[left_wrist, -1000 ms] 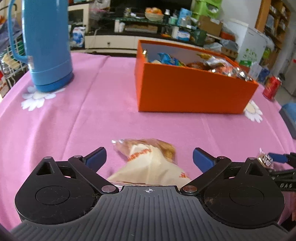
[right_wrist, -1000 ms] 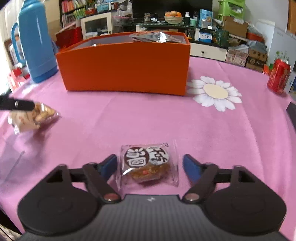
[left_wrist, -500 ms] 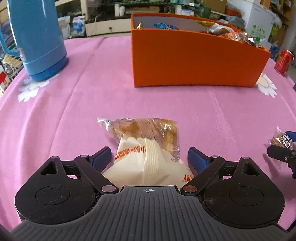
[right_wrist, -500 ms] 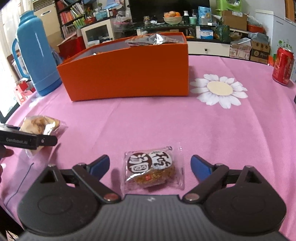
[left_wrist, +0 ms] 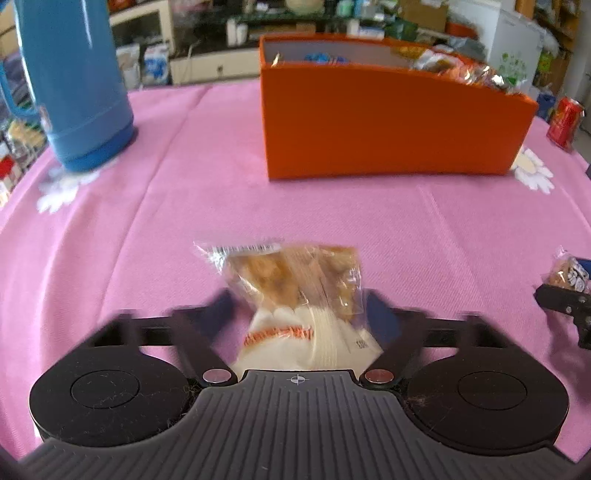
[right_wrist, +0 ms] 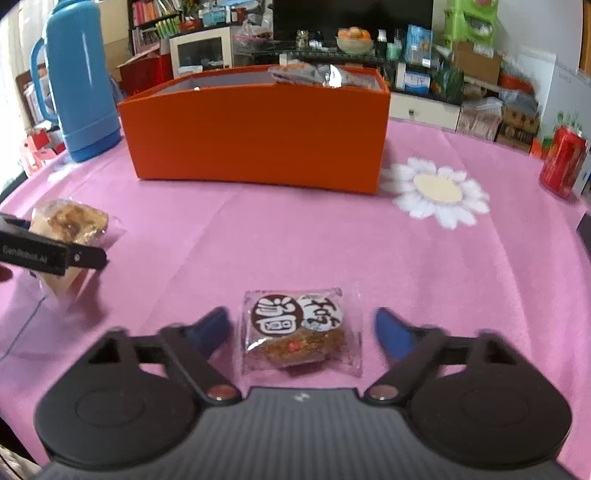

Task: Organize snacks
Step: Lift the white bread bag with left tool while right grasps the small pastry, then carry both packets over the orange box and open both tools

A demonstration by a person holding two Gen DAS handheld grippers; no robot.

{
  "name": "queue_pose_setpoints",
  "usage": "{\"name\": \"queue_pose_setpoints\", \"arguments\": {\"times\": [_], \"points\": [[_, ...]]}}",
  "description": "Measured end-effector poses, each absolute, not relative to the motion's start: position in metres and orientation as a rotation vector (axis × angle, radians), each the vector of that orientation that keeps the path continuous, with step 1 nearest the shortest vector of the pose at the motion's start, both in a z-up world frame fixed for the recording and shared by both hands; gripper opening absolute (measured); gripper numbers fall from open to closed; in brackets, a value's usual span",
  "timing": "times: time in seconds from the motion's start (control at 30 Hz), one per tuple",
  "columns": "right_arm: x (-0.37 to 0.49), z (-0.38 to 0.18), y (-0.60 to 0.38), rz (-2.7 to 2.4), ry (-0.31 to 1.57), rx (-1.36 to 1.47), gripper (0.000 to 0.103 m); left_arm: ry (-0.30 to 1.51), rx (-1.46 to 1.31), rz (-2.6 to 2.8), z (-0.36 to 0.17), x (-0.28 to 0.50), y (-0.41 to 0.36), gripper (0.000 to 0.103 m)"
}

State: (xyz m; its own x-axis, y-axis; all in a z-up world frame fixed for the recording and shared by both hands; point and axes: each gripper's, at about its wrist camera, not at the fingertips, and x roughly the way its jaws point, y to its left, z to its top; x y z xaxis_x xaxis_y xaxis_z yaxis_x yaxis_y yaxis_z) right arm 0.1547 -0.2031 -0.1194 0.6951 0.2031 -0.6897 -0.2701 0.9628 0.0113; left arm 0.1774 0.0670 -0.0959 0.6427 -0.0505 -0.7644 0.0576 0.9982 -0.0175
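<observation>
Both grippers have just been closing: left gripper [left_wrist: 299,314] seemingly pinching the pastry bag [left_wrist: 291,291] (blurred), right gripper [right_wrist: 303,332] not yet touching the cake packet [right_wrist: 299,328]; next, lift both into the orange box [right_wrist: 258,129].

Left gripper [left_wrist: 297,310]: black ribbed housing, twin round discs, silver pivot screws, crosshair mark at 12 o'clock, dust clinging. Right gripper [right_wrist: 303,332]: matching build, blue finger pads [right_wrist: 393,338].

Round table under a pink cloth [right_wrist: 295,229] printed with white daisies [right_wrist: 437,192]. Behind it, a low white cabinet [right_wrist: 424,107], a dark glass shelf [right_wrist: 332,48] bearing a fruit bowl [right_wrist: 354,42], stacked cardboard boxes [right_wrist: 476,59] and a bookshelf [right_wrist: 155,14]. Daylight falls from the left.
</observation>
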Motion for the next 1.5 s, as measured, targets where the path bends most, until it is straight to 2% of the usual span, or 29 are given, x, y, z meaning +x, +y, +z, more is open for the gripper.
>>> {"name": "queue_pose_setpoints", "arguments": {"times": [0.03,0.07,0.1,0.23,0.47,0.7,0.83,0.97,1.1,1.2,1.3,1.4,1.47,1.5], "points": [[0.154,-0.118,-0.203,0.268,0.757,-0.094,0.060,0.879,-0.021,-0.064,-0.093,0.179,0.069,0.023],[0.154,-0.117,-0.204,0.273,0.759,-0.089,0.059,0.880,-0.047,-0.069,-0.091,0.178,0.072,0.018],[0.154,-0.116,-0.205,0.276,0.759,-0.084,0.057,0.879,-0.070,-0.076,-0.088,0.177,0.075,0.016],[0.149,-0.101,-0.218,0.313,0.757,0.067,0.057,0.838,-0.109,-0.089,-0.065,0.162,0.076,0.016],[0.142,-0.036,-0.212,0.374,0.595,0.114,0.057,0.738,-0.160,-0.134,-0.011,0.158,0.078,0.017],[0.231,0.023,-0.191,0.375,0.443,0.019,0.057,0.639,-0.148,-0.143,0.037,0.253,0.071,0.017],[0.310,0.018,-0.169,0.379,0.467,-0.023,0.057,0.659,-0.163,-0.152,0.029,0.321,0.059,0.017],[0.366,-0.013,-0.143,0.407,0.543,-0.077,0.057,0.727,-0.152,-0.119,-0.002,0.377,0.055,0.018],[0.394,-0.050,-0.131,0.419,0.625,-0.115,0.060,0.761,-0.122,-0.098,-0.032,0.396,0.055,0.024],[0.395,-0.057,-0.127,0.416,0.618,-0.155,0.063,0.745,-0.079,-0.092,-0.035,0.396,0.051,0.025],[0.393,-0.057,-0.129,0.416,0.612,-0.148,0.063,0.751,-0.106,-0.093,-0.034,0.396,0.054,0.030],[0.387,-0.053,-0.133,0.408,0.609,-0.124,0.073,0.722,-0.127,-0.079,-0.022,0.387,0.059,0.043],[0.379,-0.042,-0.137,0.401,0.572,-0.106,0.080,0.664,-0.132,-0.079,-0.005,0.370,0.062,0.061],[0.374,-0.036,-0.139,0.394,0.551,-0.102,0.087,0.627,-0.132,-0.077,0.005,0.359,0.063,0.064]]}}
